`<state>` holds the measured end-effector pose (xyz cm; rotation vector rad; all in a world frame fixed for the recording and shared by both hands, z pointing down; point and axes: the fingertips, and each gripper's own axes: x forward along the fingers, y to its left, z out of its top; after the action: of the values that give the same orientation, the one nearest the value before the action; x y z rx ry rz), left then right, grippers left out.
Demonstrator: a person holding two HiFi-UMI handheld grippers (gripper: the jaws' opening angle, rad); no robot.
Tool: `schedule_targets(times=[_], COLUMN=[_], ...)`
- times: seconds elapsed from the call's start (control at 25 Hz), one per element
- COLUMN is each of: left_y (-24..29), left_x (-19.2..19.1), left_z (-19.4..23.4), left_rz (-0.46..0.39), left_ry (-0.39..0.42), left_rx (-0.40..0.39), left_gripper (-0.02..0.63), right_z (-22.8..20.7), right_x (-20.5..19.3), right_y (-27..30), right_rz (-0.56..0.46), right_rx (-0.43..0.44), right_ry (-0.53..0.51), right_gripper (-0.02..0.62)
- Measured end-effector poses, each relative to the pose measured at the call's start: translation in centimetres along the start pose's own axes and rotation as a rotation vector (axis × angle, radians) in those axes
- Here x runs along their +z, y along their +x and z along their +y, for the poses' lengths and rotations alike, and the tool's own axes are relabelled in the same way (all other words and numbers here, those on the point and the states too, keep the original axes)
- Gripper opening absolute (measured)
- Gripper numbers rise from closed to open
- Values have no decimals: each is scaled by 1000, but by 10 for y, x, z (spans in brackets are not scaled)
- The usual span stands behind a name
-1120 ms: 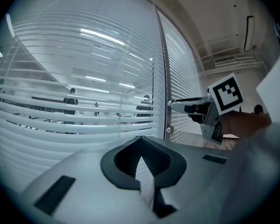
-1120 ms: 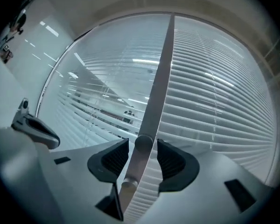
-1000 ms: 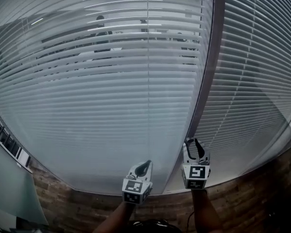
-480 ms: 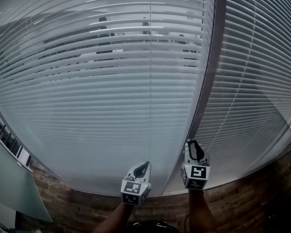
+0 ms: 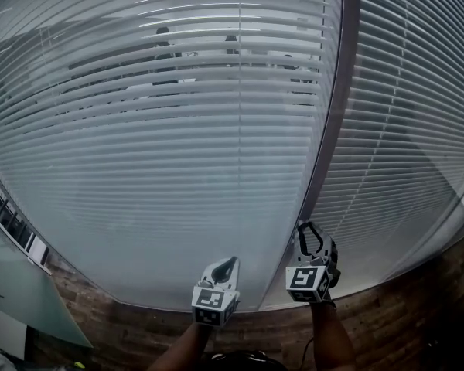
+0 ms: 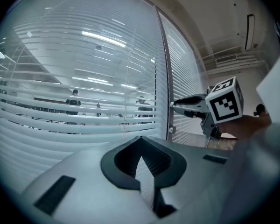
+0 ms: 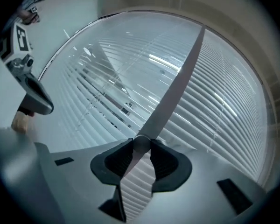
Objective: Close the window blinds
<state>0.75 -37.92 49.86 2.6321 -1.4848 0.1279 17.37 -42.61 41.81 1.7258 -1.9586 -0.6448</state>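
Head view: the window blinds fill the large pane ahead. Their upper slats are tilted open enough that people in the room beyond show through. The right hand-held gripper reaches the dark frame post that separates this pane from a second blind. The left hand-held gripper hangs near it, short of the glass, above a brick-look wall.

Left gripper view: its jaws are together with nothing between them, pointing at the slats. The other gripper's tips sit against the post.

Right gripper view: the jaws have just been closing and now clamp a small round knob on the post, pads on either side. To do this well, I would keep the grip square on the knob. I would roll the wrist about the knob's axis without pulling, until the slats overlap. Nothing blocks the turn, and the left gripper sits clear to the side.
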Motion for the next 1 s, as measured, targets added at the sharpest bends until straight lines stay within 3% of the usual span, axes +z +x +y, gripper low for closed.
schedule_targets(times=[0.16,0.24,0.56,0.68,0.8,0.88,1.0], left_y=[-1,-2,-2,-3,-4,-4,-4], left_x=[-1,-3,-5,-3,-5,-7,-5], left_z=[-1,0,-1,0,0,0,-4], left_rz=[1,10,13,0,7,14,13], left_ry=[1,5,2,2,0,0,-3], left_rx=[2,4,-2,3,-1,-4,-3], left_gripper=[0,0,0,0,0,0,0], right_z=[4,6,7,6,5,3,2], right_x=[-2,-2,-3,-3,-3,-5,-13], right_y=[-1,-1,0,-1,-4,-5,-3], right_rz=[36,44,36,26,17,-5,-30], right_rx=[-41,-52,-73,-92,-87,-57,13], right_ry=[-339,-454,-528,-452,-270,-64,327], right_gripper=[123,122,123,123,124,124,126])
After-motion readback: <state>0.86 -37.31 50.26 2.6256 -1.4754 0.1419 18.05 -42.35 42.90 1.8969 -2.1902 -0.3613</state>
